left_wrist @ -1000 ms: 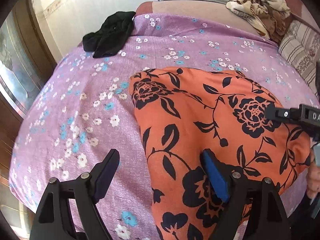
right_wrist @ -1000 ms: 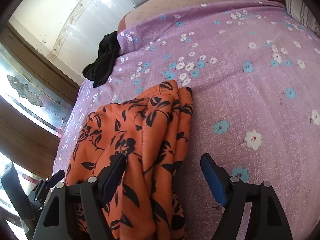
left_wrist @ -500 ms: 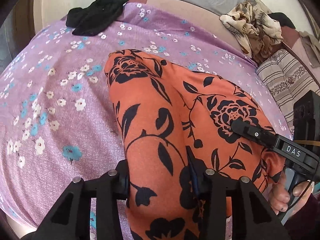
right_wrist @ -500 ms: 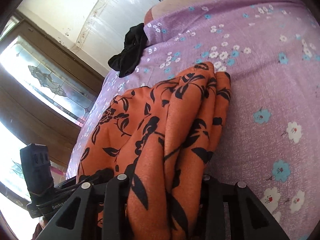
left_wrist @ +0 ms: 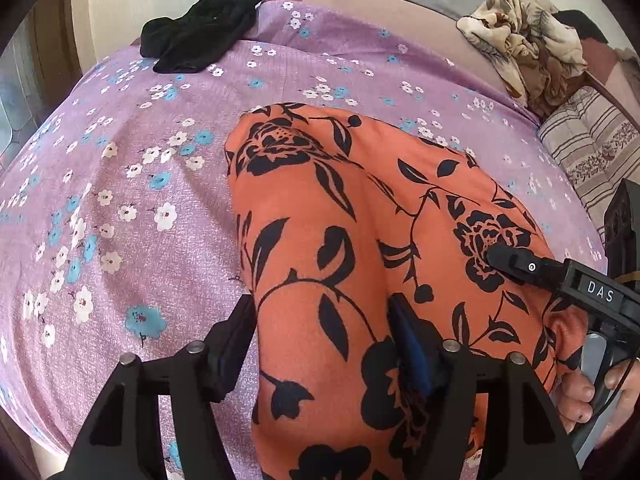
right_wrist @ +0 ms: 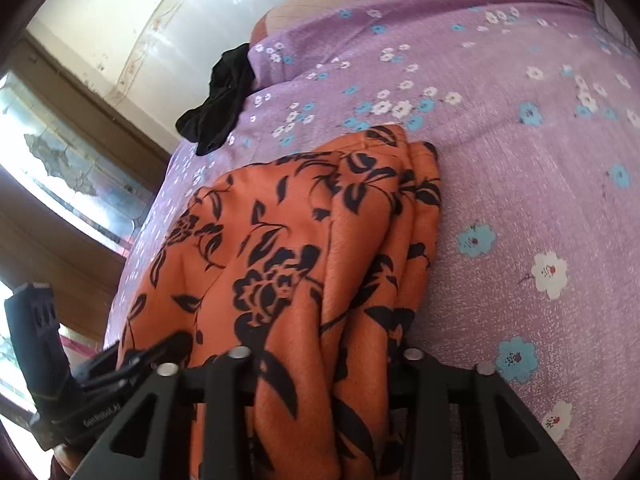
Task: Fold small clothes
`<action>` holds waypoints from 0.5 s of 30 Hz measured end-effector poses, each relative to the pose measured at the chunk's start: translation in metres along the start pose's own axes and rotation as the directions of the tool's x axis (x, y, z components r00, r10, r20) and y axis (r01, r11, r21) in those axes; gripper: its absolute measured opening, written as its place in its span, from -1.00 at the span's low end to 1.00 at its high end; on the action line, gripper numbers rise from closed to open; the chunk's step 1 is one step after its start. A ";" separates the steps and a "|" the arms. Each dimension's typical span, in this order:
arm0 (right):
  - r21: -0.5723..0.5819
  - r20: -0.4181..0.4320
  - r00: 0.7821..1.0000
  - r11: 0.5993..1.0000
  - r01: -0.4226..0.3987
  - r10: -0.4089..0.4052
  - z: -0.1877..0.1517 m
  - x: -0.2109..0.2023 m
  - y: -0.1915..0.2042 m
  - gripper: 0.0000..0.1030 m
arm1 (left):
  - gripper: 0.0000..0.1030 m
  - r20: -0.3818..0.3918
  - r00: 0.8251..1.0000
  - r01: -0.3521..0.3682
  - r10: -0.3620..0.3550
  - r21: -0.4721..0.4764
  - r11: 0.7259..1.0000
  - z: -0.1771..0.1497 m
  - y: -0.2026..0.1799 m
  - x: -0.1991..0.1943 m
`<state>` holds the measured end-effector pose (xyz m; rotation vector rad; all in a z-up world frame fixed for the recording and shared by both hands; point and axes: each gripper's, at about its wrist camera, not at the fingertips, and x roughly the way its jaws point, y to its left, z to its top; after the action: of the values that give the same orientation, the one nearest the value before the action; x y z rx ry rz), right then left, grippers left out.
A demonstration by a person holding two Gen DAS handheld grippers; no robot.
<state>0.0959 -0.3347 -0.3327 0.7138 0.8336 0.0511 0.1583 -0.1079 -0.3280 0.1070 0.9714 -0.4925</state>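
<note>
Left wrist view: the left tongs (left_wrist: 320,332) are opening, jaws apart, the near end of the orange garment (left_wrist: 360,240) bunched between them, pads no longer pressing. It's soft matte cloth with black roses and leaves, a long rounded fold running from the bed's (left_wrist: 120,200) near edge toward the middle. The right tongs (left_wrist: 520,266) reach in over it, a hand (left_wrist: 588,392) behind. A black cloth (left_wrist: 200,36) sits at the far-left corner

Right wrist view: the right tongs (right_wrist: 324,356) are opening too, with the layered, pleated garment (right_wrist: 300,240) edge between the jaws; whether they grip it I cannot tell. Its long axis points away, toward the black cloth (right_wrist: 220,100)
</note>
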 end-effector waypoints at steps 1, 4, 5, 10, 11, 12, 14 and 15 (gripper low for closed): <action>0.002 -0.003 1.000 1.000 -0.006 0.006 0.002 -0.001 -0.001 0.33 | 0.45 -0.004 1.000 -0.010 0.010 0.009 1.000 0.001 -0.001 -0.001; -0.025 0.031 0.999 0.999 0.034 -0.033 0.003 -0.010 0.002 0.33 | 0.46 0.006 0.999 -0.051 0.051 0.043 0.998 0.003 -0.005 -0.011; -0.045 0.063 0.996 0.997 0.063 -0.060 0.004 -0.016 0.006 0.33 | 0.46 0.018 0.997 -0.073 0.072 0.053 0.996 0.002 -0.008 -0.017; -0.131 0.271 0.960 0.986 0.105 -0.066 0.009 -0.065 0.022 0.30 | 0.46 0.112 0.979 -0.184 0.172 0.108 0.977 0.002 -0.018 -0.048; -0.147 0.295 0.955 0.985 0.085 -0.038 0.010 -0.071 0.026 0.26 | 0.46 0.130 0.973 -0.206 0.191 0.114 0.972 0.003 -0.018 -0.054; -0.168 0.308 0.951 0.984 0.061 -0.007 0.009 -0.078 0.029 -0.07 | 0.46 0.143 0.968 -0.223 0.206 0.118 0.968 0.003 -0.018 -0.059; -0.211 0.318 0.948 0.976 0.055 0.015 0.002 -0.087 0.037 -0.56 | 0.46 0.157 0.961 -0.249 0.230 0.120 0.961 0.004 -0.017 -0.065; -0.229 0.320 0.947 0.972 0.055 0.022 -0.003 -0.090 0.040 -0.58 | 0.46 0.160 0.957 -0.263 0.243 0.117 0.958 0.004 -0.017 -0.068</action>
<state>0.0414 -0.3301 -0.2509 0.4739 0.5088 0.0171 0.1223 -0.0998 -0.2687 0.3125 0.7683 -0.3247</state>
